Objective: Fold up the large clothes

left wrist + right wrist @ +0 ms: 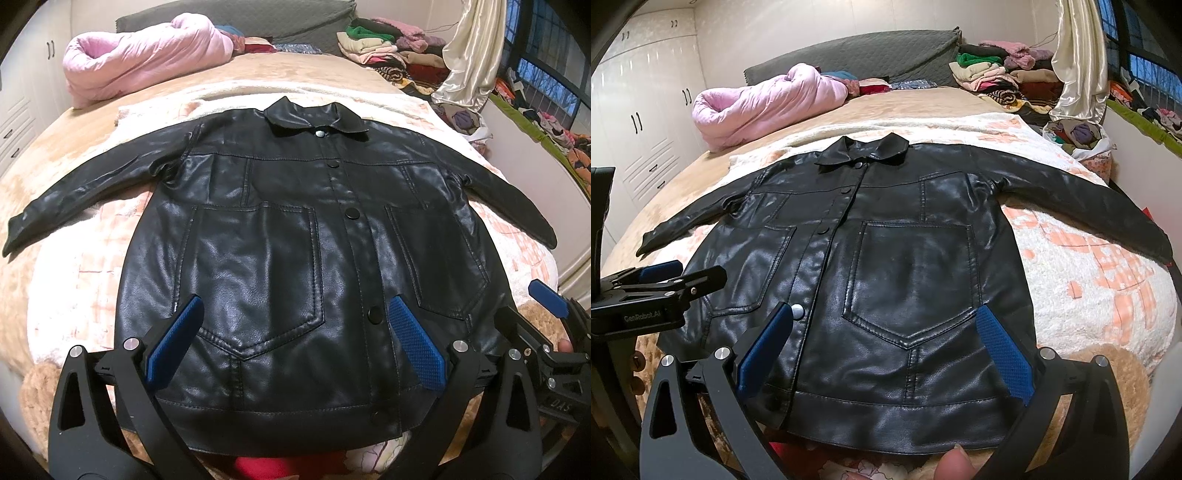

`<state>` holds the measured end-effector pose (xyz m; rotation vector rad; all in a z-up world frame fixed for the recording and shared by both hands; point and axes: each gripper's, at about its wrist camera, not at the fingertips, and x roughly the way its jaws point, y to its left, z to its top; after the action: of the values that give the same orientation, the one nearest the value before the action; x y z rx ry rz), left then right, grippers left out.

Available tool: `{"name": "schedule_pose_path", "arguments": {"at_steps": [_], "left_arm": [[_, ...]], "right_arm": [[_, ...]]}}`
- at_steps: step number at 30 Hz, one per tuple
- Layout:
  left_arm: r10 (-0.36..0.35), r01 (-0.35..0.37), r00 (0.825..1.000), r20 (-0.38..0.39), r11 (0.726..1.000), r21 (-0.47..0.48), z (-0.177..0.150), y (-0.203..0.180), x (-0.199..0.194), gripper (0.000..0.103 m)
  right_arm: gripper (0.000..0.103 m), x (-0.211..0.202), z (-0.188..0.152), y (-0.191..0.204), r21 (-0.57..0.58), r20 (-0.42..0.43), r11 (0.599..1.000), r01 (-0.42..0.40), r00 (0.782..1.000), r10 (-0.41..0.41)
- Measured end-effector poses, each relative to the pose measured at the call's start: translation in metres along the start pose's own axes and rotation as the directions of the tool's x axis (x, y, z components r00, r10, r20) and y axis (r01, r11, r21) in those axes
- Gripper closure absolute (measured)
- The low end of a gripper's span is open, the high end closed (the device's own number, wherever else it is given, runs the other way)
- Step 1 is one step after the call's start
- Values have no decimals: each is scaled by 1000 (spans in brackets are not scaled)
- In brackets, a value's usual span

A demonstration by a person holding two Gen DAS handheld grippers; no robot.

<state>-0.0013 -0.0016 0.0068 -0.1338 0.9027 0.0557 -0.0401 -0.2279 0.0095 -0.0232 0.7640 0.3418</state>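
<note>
Black leather jacket (295, 236) spread flat, front up and snapped closed, across centre frame on a white-and-peach blanket (74, 280) over the bed (306, 66); both sleeves stretched outward to left and right edges. Left gripper (295, 343) at lower frame, blue pads spread wide, hovering over the hem area, grasping nothing. Right gripper (886, 350) likewise gaping wide above the lower hem, empty. Pink quilt (144, 55) bundled at upper left. Heap of folded clothes (384, 48) at upper right, beside a cream curtain (472, 55).
</note>
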Motion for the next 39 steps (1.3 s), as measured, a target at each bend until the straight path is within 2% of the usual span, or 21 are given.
{"name": "schedule_pose_path", "arguments": {"at_steps": [27, 39], "left_arm": [[0, 0, 1000, 5, 1000, 0, 1, 0, -2, 9], [-11, 12, 1000, 17, 1000, -14, 20, 4, 1, 9]], "right_arm": [[4, -1, 1, -1, -2, 0, 1000, 3, 1000, -3], [4, 0, 15, -9, 3, 22, 1000, 30, 999, -30]]}}
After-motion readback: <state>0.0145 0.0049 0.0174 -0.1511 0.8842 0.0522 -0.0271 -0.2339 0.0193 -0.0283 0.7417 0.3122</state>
